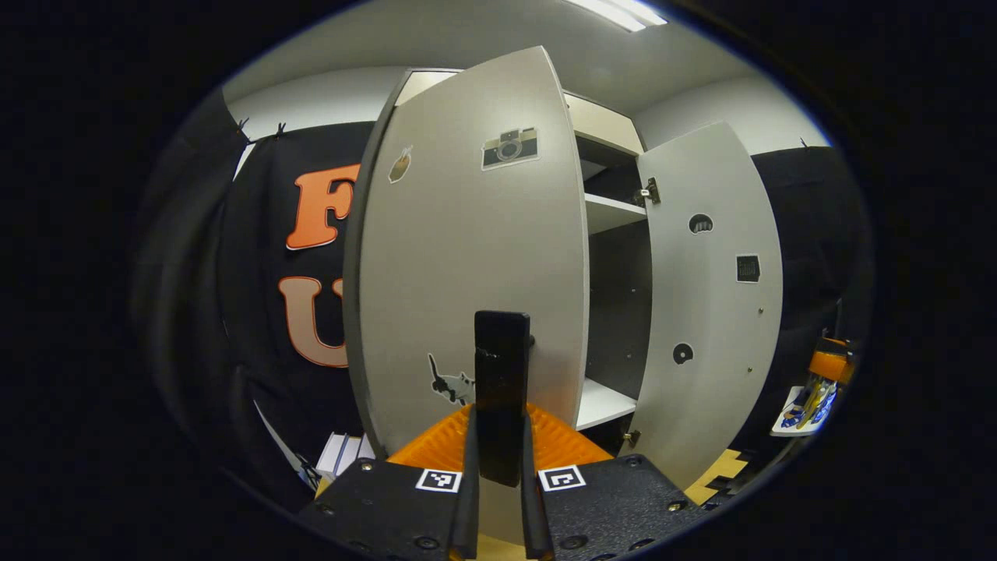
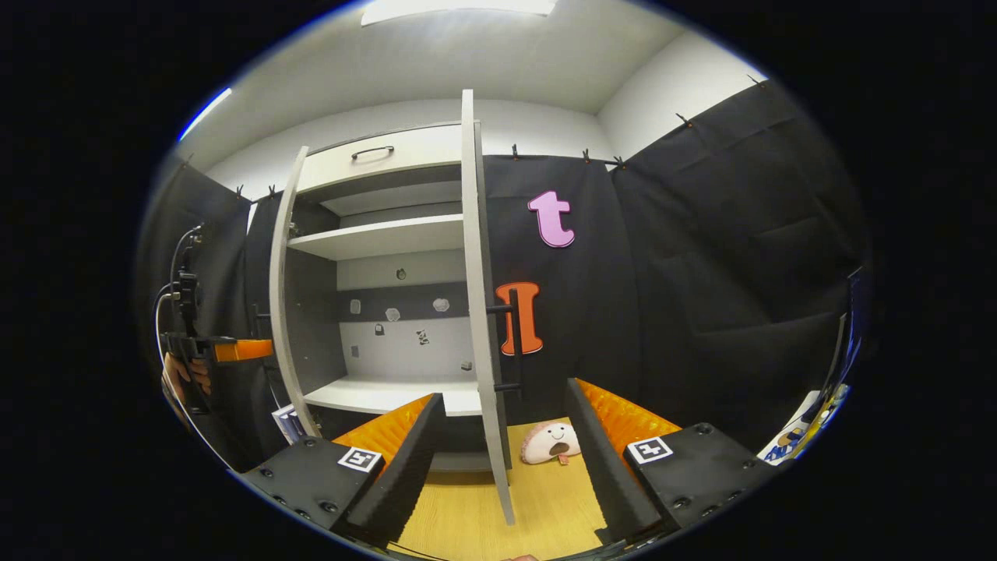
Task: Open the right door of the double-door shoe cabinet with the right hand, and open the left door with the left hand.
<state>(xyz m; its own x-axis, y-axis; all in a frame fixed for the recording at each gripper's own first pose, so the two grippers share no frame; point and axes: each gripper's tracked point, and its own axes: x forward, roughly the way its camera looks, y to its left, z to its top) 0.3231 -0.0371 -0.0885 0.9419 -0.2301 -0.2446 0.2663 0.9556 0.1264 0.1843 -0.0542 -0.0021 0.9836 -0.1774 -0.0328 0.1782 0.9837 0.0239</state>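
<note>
Currently left gripper (image 1: 500, 499) is clamping the left door's handle (image 1: 502, 389), jaws closed on the bar, and the left door (image 1: 467, 257) is standing part-open, angled off the shoe cabinet (image 2: 382, 152). Right gripper (image 2: 502, 436) is sitting released, fingers spread either side of the right door (image 2: 477, 296), which is standing edge-on and wide open, its handle (image 2: 512, 343) ungripped. Judging step: right door done, left door mid-swing; next move needs more outward pull; right gripper view is showing shelves (image 2: 374, 234) and a plush toy (image 2: 549, 442) beyond the cabinet's right door.
</note>
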